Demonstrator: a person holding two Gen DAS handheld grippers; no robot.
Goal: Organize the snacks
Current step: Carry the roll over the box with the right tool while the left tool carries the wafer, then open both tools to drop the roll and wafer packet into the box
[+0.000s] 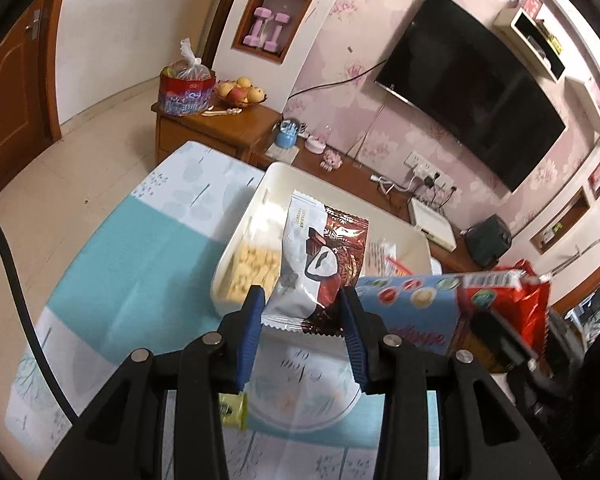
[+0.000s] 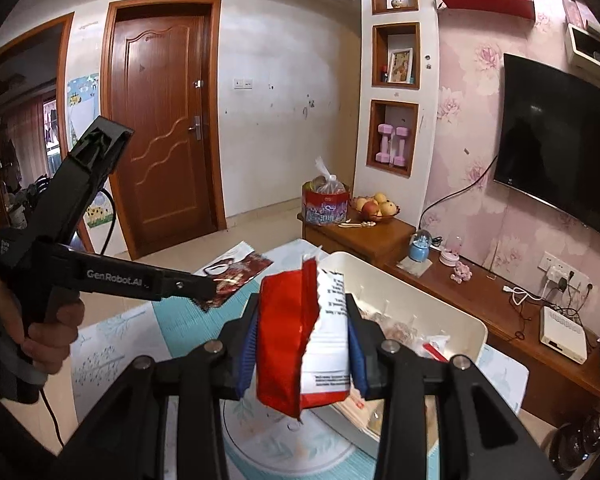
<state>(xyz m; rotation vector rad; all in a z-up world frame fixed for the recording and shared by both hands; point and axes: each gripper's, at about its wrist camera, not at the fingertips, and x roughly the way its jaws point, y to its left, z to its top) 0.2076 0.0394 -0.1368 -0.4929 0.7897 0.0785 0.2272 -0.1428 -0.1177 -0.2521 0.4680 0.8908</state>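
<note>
Your counter (image 1: 112, 264) is the biggest thing here, spread with a teal and white patterned cloth and standing in front of a wall-mounted television (image 1: 472, 92). On its far side sits a white plastic bin (image 1: 278, 176), open at the top; yellow biscuits (image 1: 252, 270) lie inside it at the near left corner, with other packets blurred further right.

Your left gripper (image 1: 302, 306) hangs above the counter just short of the bin. Its blue fingers (image 1: 252, 320) are clamped on the lower end of a grey and dark-red snack packet (image 1: 320, 256), which stands up and leans over the bin's near rim. In the right wrist view that same packet (image 2: 230, 274) juts past the left gripper's tip, off the counter, and your hand (image 2: 54, 332) is wrapped round the handle.

Your right gripper (image 2: 302, 324) is also lifted above the counter, near the bin's (image 2: 452, 304) near-left corner. Its fingers (image 2: 356, 352) are clamped on a red and white snack bag (image 2: 292, 332), held upright with its crimped top edge uppermost and its bottom hanging below the fingers. From the left wrist view this red bag (image 1: 528, 304) shows at the right, just behind a light-blue snack packet (image 1: 412, 312) printed with round dots.

A small yellow-green wrapper (image 1: 233, 410) lies on the counter beneath the left gripper.
</note>
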